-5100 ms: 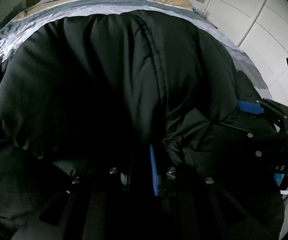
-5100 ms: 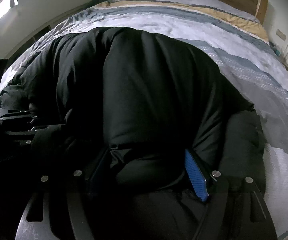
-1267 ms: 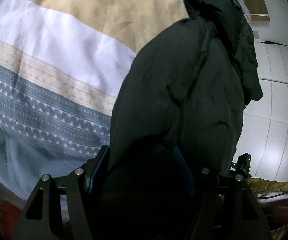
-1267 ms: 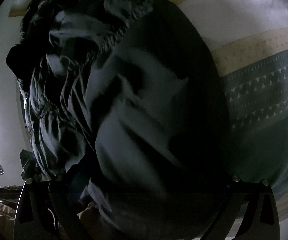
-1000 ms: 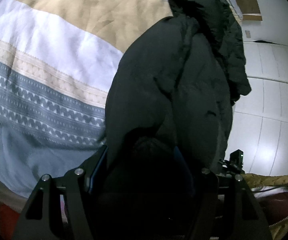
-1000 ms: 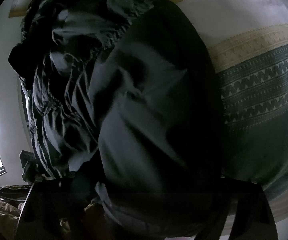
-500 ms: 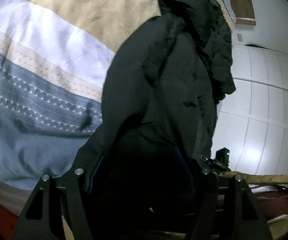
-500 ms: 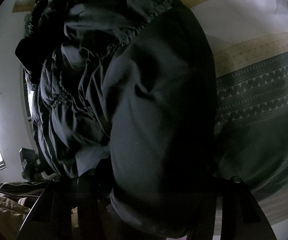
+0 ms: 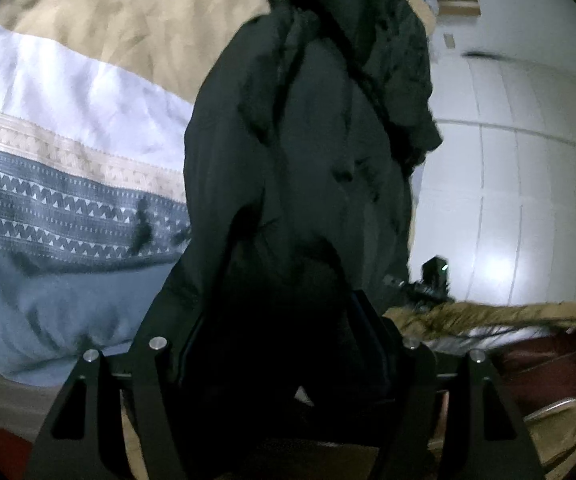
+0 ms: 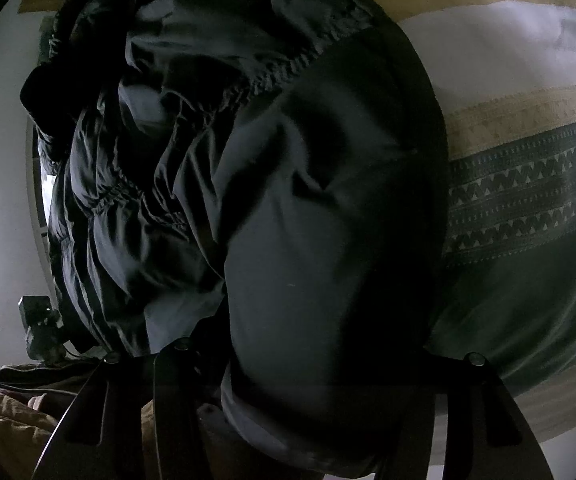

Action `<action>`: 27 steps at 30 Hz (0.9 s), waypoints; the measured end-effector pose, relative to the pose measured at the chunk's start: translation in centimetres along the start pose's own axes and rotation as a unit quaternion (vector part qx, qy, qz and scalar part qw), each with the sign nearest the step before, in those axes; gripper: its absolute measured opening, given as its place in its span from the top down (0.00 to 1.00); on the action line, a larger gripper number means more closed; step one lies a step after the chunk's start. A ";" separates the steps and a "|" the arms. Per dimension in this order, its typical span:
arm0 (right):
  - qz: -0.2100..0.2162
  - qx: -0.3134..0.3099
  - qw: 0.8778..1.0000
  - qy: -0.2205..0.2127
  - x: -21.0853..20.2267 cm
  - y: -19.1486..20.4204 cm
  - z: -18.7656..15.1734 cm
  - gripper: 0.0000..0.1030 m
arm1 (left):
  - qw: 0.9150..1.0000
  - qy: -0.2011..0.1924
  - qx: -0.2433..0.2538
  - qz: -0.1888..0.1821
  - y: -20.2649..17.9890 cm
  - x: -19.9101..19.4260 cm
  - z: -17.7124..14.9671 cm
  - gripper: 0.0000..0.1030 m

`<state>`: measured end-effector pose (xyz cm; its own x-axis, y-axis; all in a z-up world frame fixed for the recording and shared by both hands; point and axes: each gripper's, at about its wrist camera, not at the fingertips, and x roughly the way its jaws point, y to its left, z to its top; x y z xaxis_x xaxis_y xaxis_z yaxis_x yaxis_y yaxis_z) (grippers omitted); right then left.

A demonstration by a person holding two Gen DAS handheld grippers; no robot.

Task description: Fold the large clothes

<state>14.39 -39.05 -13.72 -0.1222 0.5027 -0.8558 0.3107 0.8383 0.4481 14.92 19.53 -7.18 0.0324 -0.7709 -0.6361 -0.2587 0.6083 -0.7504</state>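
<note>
While the striped bed cover fills the left of the left wrist view, with its tan, white and grey patterned bands running across, the black padded jacket hangs bunched in the middle, stretching from the near edge up toward the far top. The left gripper is clamped on a thick wad of that jacket, its dark fabric packed between the two fingers so that the pads barely show. To the right stand white wardrobe doors, and near them, low down, lies a tan garment with a fur-like edge.

Seen from the right wrist, a small black device sits at the far left against the pale wall, above brown fabric. The jacket swells across the centre, gathered seams on its left part and a smooth bulge on the right. The right gripper has this bulge between its fingers; its jaws have just been closing and then settled, gripping the padding. The bed cover lies to the right.
</note>
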 end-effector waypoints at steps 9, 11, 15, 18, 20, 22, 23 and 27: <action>0.015 -0.005 1.000 0.005 -0.2 -1.2 -0.1 0.56 | 0.994 0.052 0.027 0.090 0.3 2.8 -0.3 0.40; 0.020 -0.013 1.000 0.006 -0.3 -1.0 -0.2 0.70 | 0.995 0.043 0.023 0.093 0.3 2.8 0.0 0.66; 0.022 -0.049 0.999 0.000 -1.3 0.8 0.0 0.88 | 0.996 0.007 0.014 0.086 -0.3 0.9 0.8 0.87; 0.026 -0.081 0.996 -0.022 -3.0 2.6 0.5 0.90 | 0.997 -0.034 0.018 0.064 -1.8 -1.0 2.2 0.89; 0.032 -0.093 0.994 -0.048 -4.5 3.7 1.0 0.90 | 0.997 -0.062 0.021 0.047 -2.8 -2.5 3.1 0.89; 0.038 -0.103 0.991 -0.076 -6.1 4.7 1.6 0.91 | 0.995 -0.089 0.026 0.028 -4.1 -3.9 4.3 0.90; 0.041 -0.108 0.989 -0.089 -7.0 5.1 2.1 0.91 | 0.994 -0.102 0.031 0.016 -4.8 -4.7 4.9 0.90; 0.059 -0.125 0.979 -0.152 -10.7 7.1 3.6 0.91 | 0.987 -0.154 0.044 -0.028 -7.9 -7.3 7.3 0.90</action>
<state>21.31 -39.30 -2.30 0.1993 0.5445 -0.8148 0.0608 0.8230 0.5648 23.77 21.73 2.03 0.3390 -0.7183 -0.6075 -0.1635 0.5909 -0.7900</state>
